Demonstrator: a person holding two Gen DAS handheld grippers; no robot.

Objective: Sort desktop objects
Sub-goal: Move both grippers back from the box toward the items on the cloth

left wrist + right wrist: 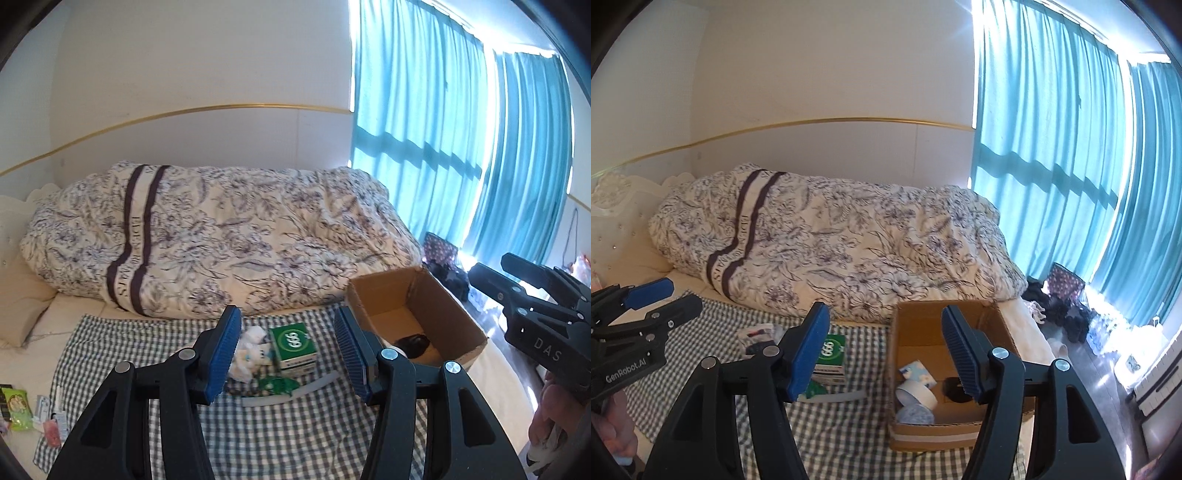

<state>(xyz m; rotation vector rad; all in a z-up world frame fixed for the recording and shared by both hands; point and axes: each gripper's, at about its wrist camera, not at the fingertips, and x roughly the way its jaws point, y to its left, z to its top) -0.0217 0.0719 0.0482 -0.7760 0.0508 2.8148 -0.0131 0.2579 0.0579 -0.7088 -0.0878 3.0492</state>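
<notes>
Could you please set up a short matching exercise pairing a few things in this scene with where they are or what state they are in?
Things:
1. green box
2. roll of tape
3. left gripper
4. cardboard box

Places or states:
A. inside the cardboard box
B. open, holding nothing
C. on the checked cloth, outside the cardboard box
D. on the bed, top open

Pairs: 1-C, 2-A, 3-B, 4-D

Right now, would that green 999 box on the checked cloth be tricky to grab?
Probably not. The green 999 box looks like stiff, flat-sided card, likely light. It sits tilted against clutter, so it might shift if nudged.
</notes>
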